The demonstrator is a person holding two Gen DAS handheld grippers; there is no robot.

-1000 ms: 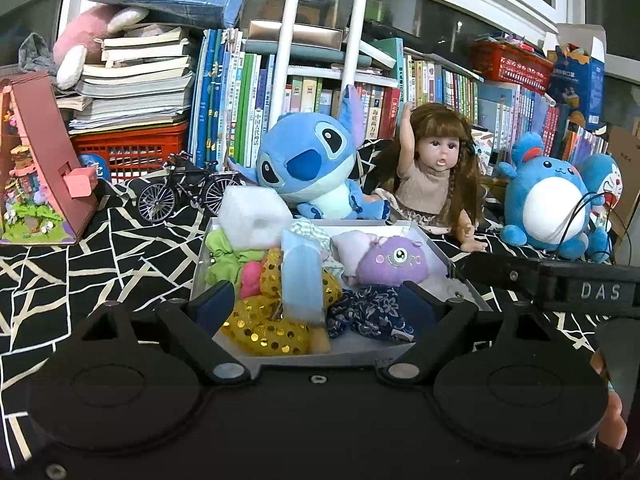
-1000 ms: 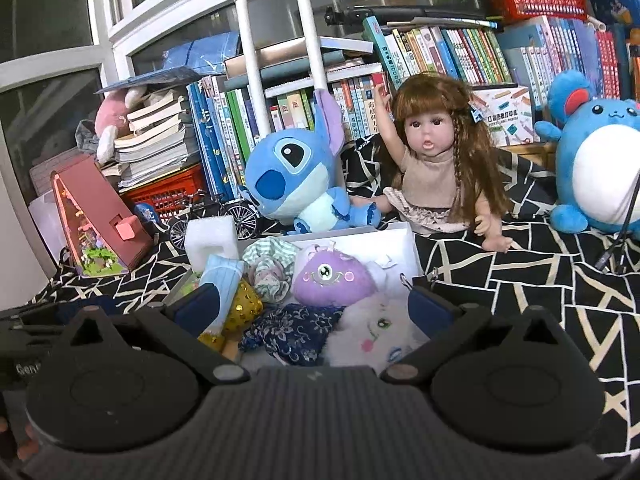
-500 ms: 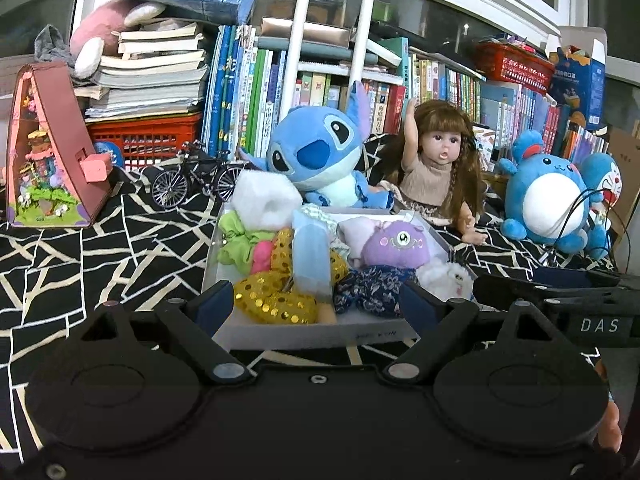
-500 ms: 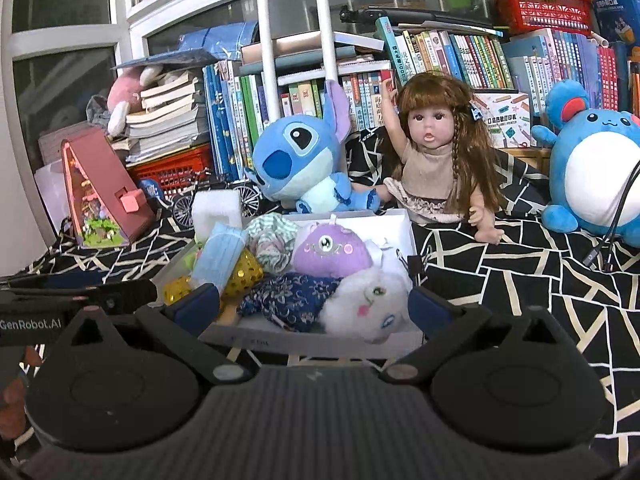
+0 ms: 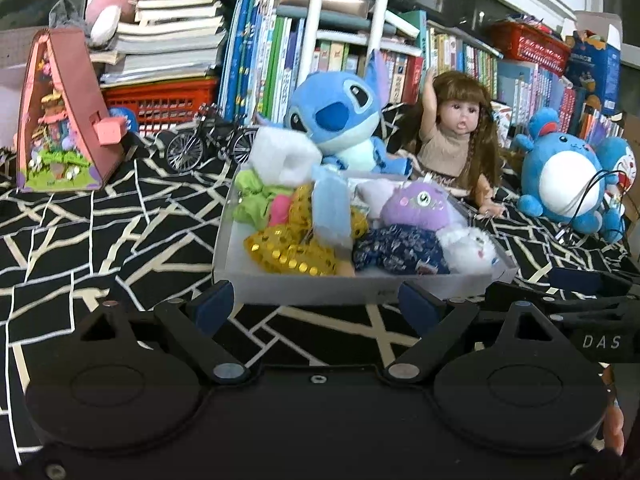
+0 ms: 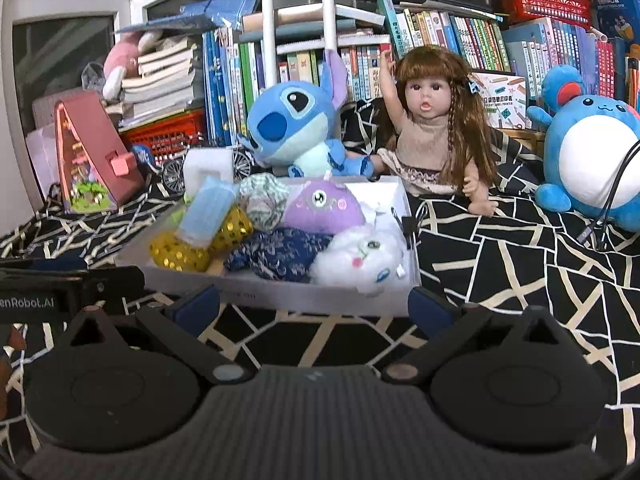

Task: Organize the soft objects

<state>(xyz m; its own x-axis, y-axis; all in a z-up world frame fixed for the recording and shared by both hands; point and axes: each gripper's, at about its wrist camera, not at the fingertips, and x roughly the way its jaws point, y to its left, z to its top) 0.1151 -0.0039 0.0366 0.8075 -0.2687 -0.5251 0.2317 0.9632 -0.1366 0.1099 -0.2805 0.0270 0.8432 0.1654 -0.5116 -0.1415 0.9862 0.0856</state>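
Change: both grippers had drawn back and lower; white tray (image 5: 304, 290) now sat just ahead
Left gripper (image 5: 316, 304): jaws apart, empty
Right gripper (image 6: 314, 306): jaws apart, seemingly empty
Meaning: soft toys probably all in tray, nothing held

The shallow white cardboard tray (image 5: 304, 290) hides its floor beneath piled soft items. A green fabric scrap (image 5: 252, 200) is partly covered by a white foam block (image 5: 282, 156). Book-spine lettering (image 6: 452, 36) is too small to read.

We note both grippers pulled back and lower — the left gripper (image 5: 316, 308) and right gripper (image 6: 314, 310) now clear of the tray (image 5: 320, 288), its front wall fully visible.
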